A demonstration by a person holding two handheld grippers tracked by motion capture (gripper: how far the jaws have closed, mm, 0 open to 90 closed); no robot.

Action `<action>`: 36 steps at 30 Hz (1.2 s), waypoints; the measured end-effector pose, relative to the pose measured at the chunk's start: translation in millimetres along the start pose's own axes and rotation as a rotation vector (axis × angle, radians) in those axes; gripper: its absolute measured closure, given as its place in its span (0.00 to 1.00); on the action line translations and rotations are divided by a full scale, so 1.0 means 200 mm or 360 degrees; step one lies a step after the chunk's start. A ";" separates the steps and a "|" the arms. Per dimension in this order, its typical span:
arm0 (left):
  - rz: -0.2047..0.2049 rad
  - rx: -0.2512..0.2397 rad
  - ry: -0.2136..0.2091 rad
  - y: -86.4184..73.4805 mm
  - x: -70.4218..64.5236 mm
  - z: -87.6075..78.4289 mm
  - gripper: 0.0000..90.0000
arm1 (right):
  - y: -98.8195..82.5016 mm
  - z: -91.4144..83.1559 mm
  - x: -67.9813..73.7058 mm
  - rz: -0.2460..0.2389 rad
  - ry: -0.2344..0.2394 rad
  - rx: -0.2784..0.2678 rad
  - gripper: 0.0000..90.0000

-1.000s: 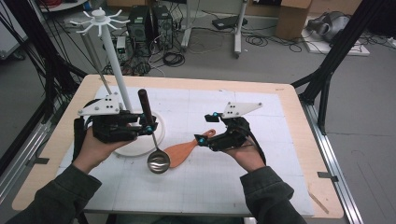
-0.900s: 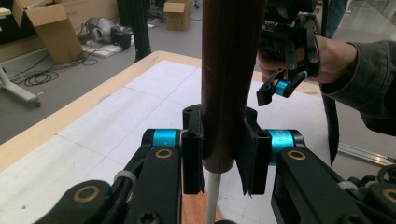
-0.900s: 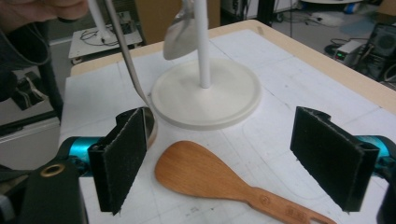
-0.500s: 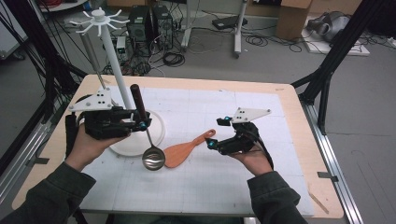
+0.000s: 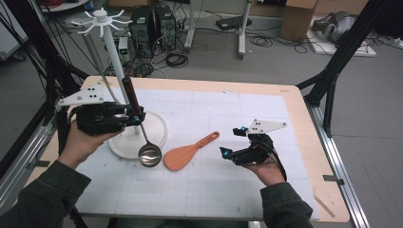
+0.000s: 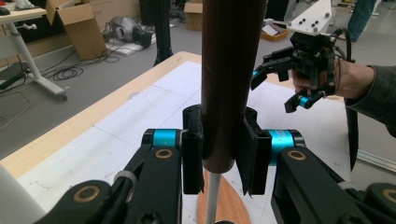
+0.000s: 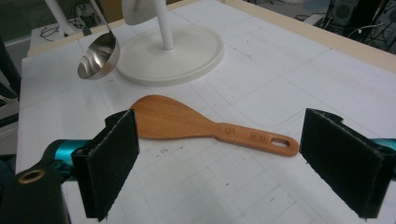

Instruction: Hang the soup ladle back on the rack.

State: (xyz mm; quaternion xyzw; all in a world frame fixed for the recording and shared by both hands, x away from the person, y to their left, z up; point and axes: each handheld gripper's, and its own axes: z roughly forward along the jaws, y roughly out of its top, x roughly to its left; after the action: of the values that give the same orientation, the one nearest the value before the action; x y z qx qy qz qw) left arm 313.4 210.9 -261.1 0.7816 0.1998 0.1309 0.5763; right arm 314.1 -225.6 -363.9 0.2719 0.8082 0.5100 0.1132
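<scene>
While the left tool grips the ladle, the right tool, jaws just opening and empty, should straddle the wooden spoon's handle.

Between the pads of the left gripper, the ladle's dark handle runs out past the top edge and hides the table behind it. Below the pads, the ladle's bowl is cut off, and the wooden spatula shows only partly.

Polished metal ladle (dark wooden handle), matt wooden spatula
</scene>
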 end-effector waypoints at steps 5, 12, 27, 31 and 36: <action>-0.0010 -0.0011 0.0008 0.01 0.01 -0.02 0.82 | -0.03 0.00 0.00 0.0016 -0.0005 0.0012 0.12; -0.0037 -0.0023 0.0019 0.02 0.04 -0.05 0.82 | -0.05 0.01 0.00 0.0017 -0.0021 0.0006 0.10; -0.0030 -0.0047 0.0037 0.03 0.03 -0.11 0.82 | -0.07 0.01 -0.01 0.0045 -0.0057 0.0018 0.00; -0.0032 -0.0046 0.0037 0.03 0.02 -0.12 0.82 | -0.08 0.01 -0.01 0.0046 -0.0057 0.0025 0.00; -0.0040 -0.0058 0.0041 0.04 0.02 -0.14 0.82 | -0.08 0.02 -0.01 0.0044 -0.0061 0.0026 0.00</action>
State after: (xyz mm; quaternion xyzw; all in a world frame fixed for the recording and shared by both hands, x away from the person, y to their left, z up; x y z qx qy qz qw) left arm 305.7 234.7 -245.9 0.7665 0.2147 0.1373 0.5895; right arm 312.5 -229.6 -379.8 0.2937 0.8061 0.4997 0.1193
